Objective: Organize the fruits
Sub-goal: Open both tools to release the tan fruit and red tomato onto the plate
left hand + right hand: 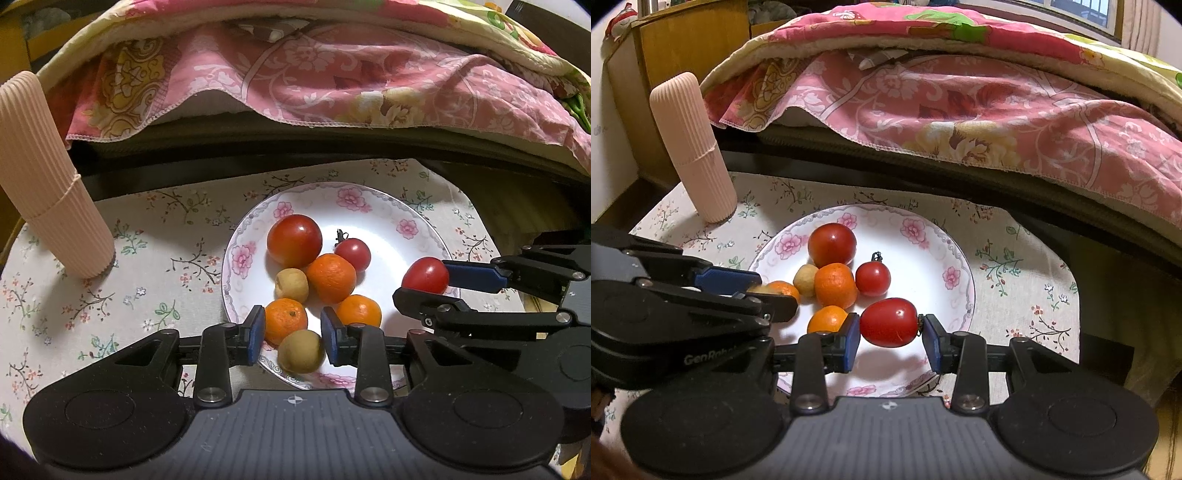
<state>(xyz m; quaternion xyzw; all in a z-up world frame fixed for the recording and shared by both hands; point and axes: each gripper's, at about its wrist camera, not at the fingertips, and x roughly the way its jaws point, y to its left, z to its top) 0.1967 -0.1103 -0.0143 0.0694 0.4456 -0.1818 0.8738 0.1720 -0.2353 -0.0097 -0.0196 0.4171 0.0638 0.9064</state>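
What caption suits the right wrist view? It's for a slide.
Right gripper grips a red tomato above the floral plate of fruit; left gripper reaches in beside it.

Black hand-held gripper (889, 332) — blue pads (852, 339), silver screws.

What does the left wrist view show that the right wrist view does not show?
Only the left wrist view shows the tan round fruit between the left gripper pads. Only the right wrist view shows the wooden cabinet and the window. Both show the floral white plate, the ribbed pink cylinder, and the right gripper holding an oval red tomato.
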